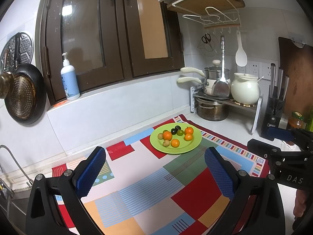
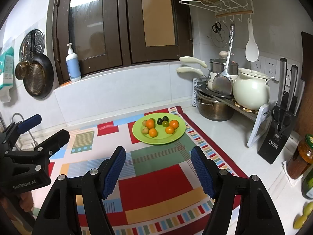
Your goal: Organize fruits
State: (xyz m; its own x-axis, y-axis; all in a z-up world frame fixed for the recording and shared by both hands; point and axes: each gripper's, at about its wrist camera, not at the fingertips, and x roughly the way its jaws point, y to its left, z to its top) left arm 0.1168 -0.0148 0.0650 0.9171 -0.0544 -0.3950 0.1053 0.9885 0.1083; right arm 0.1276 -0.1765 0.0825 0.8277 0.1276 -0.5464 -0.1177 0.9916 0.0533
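A lime green plate (image 1: 192,144) (image 2: 176,135) sits at the far side of a colourful patchwork mat (image 1: 148,186) (image 2: 156,180). On it lie several small oranges (image 1: 167,135) (image 2: 150,123), two dark plums (image 1: 173,131) (image 2: 159,121), a green fruit (image 1: 180,132) (image 2: 165,124) and pale brownish fruits (image 1: 166,143) (image 2: 145,130). My left gripper (image 1: 154,160) is open and empty, above the mat short of the plate. My right gripper (image 2: 158,159) is open and empty, also short of the plate. Each gripper shows at the edge of the other's view.
A rack with pots and a white jar (image 1: 245,91) (image 2: 250,90) stands at the back right, a knife block (image 1: 273,107) (image 2: 279,125) beside it. Jars (image 2: 301,156) and green fruits (image 2: 305,213) are at the right edge. A sink tap (image 1: 11,156) is left. A soap bottle (image 1: 69,80) stands on the sill.
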